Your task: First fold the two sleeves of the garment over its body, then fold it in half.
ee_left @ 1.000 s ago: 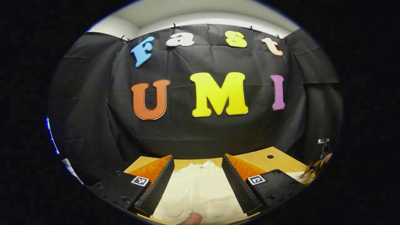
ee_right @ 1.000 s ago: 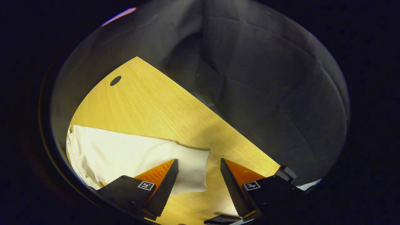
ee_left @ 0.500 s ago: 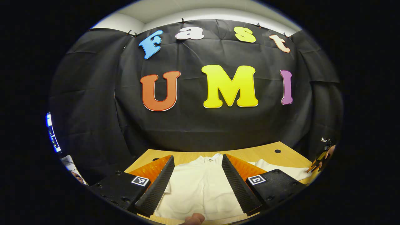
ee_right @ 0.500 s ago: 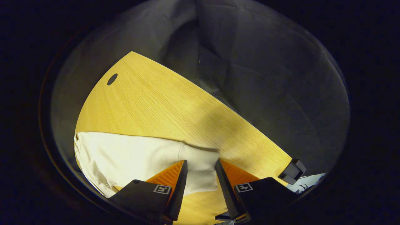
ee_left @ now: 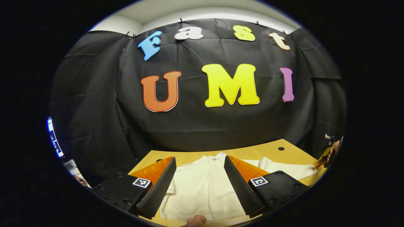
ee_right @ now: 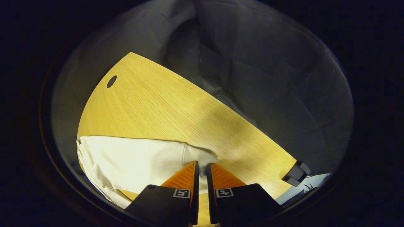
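Cream garment spread flat on a wooden table, collar toward the black cloth wall, lower hem cut off by the bottom of the left gripper view. Left gripper poised over the garment's body with jaws wide apart, holding nothing; cloth visible in the gap between the two fingers, contact with the fabric impossible to judge. Fingertip of the holding hand poking in at the very bottom edge, rest of it hidden. One sleeve stretched out sideways across the table toward the far edge of that view, where the other gripper and the hand on it appear small, partly cut off and hard to make out. In the right gripper view, right gripper down at the sleeve's cuff, jaws drawn nearly together with a strip of cuff fabric pinched between them; cuff edge slightly rumpled and raised just ahead of the tips. Sleeve running off toward the garment's body, most of which is lost past the rim. Dark round hole in the table's far corner. Small dark block at the table's edge, identity unclear.
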